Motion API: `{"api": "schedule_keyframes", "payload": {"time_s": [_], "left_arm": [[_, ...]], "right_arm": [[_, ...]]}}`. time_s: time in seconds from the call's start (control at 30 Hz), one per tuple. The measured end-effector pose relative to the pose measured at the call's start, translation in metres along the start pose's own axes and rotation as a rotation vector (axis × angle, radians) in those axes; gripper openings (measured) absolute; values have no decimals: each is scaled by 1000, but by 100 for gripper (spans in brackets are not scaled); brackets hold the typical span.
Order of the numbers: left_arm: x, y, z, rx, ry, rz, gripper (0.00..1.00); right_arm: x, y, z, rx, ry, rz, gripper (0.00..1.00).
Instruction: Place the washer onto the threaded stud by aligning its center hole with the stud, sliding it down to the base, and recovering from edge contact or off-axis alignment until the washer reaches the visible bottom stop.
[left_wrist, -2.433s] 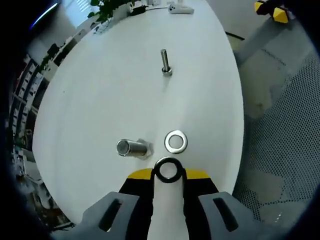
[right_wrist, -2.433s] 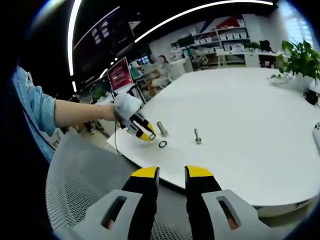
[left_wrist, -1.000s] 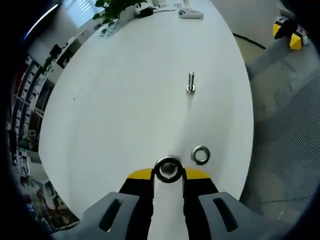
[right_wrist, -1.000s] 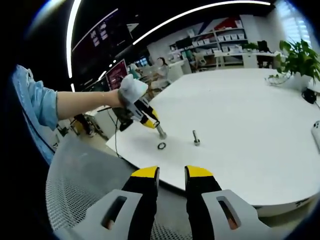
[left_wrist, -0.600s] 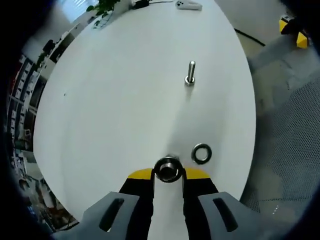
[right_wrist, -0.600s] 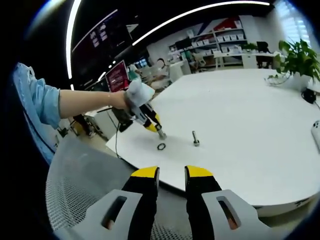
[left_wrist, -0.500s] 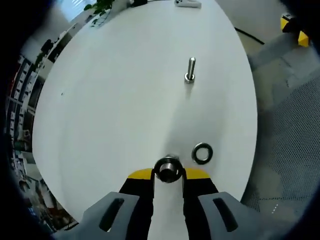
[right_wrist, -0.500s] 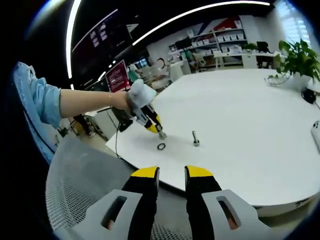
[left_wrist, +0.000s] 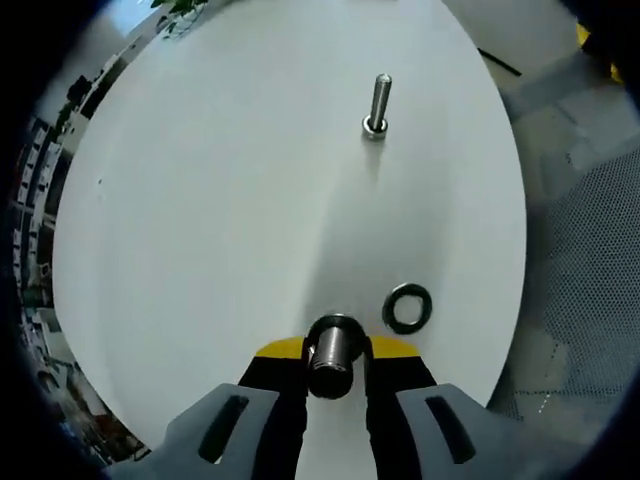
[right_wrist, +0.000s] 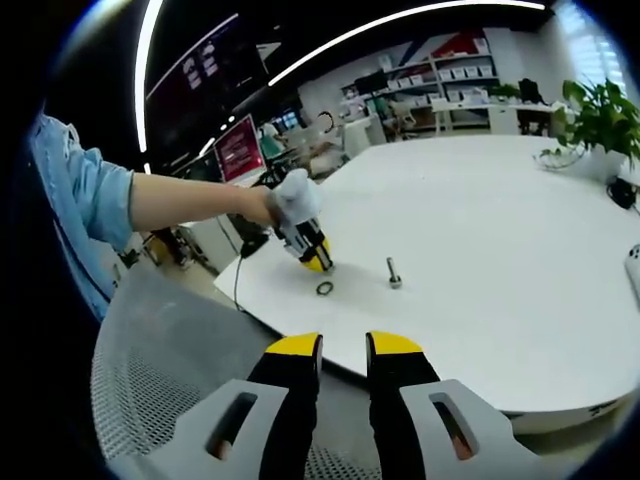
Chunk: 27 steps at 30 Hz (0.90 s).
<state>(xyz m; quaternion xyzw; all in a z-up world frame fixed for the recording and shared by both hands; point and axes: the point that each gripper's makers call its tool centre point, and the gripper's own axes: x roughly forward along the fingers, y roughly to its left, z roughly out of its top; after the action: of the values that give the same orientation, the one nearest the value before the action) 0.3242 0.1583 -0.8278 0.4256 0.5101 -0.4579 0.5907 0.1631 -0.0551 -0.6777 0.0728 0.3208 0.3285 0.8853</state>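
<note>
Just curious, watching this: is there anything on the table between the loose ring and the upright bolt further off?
No. In the left gripper view, bare white table separates the ring from the upright bolt.

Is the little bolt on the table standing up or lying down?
Standing up. The small bolt stands on its head on the white table, its shaft rising clear above it.

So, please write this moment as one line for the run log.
left gripper: shut on bolt | washer: on table | right gripper: idle

One washer (left_wrist: 408, 307), two studs (left_wrist: 376, 102) (left_wrist: 333, 353) (one clamped).
</note>
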Motion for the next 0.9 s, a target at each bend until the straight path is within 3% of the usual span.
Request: {"api": "schedule_keyframes", "payload": {"time_s": [0.27, 0.9], "left_arm": [[-1, 1, 0, -29, -14, -15, 19], [4, 1, 0, -20, 24, 6, 21]], "right_arm": [[0, -1, -2, -6, 11, 0, 19], [0, -1, -2, 1, 14, -4, 19]]}}
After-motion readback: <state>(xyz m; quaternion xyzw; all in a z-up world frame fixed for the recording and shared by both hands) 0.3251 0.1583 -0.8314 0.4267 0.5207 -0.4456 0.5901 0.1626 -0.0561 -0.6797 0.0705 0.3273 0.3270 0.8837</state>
